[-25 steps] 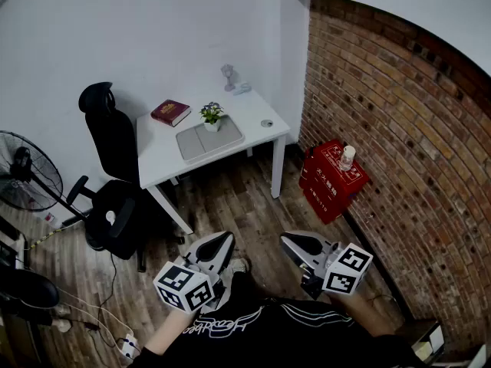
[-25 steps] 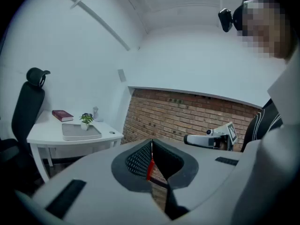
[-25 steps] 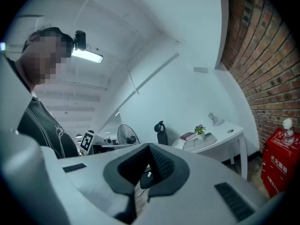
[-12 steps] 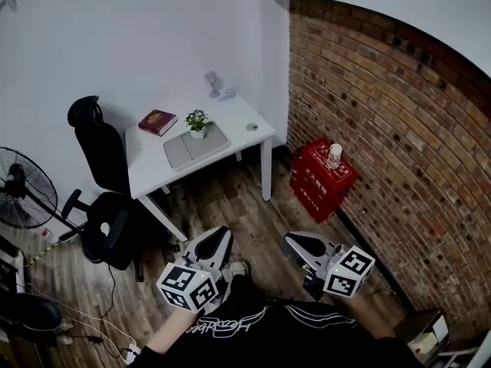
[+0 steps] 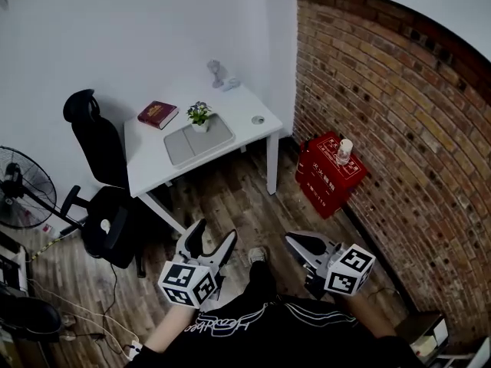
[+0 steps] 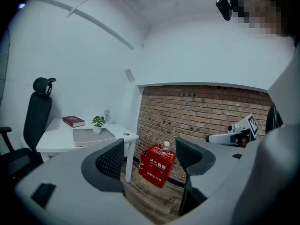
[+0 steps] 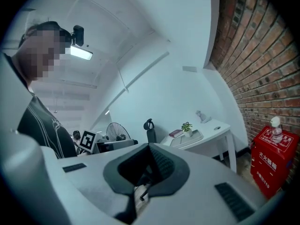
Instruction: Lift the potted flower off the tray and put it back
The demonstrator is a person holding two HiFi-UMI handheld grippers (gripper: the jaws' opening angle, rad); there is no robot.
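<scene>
table (image 5: 149, 167) sits in the corner, brick wall (image 5: 399, 129) to its right; tray (image 5: 192, 142) mid-table; potted flower (image 5: 199, 116) on the tray's far edge; book (image 5: 158, 113) left of the flower, behind the tray; figurine (image 5: 215, 73) at the table's back right corner; chair (image 5: 100, 167) left of the table; fan (image 5: 23, 186) further left; box (image 5: 330, 176) on the floor against the brick wall, bottle (image 5: 344, 150) on top of it
</scene>
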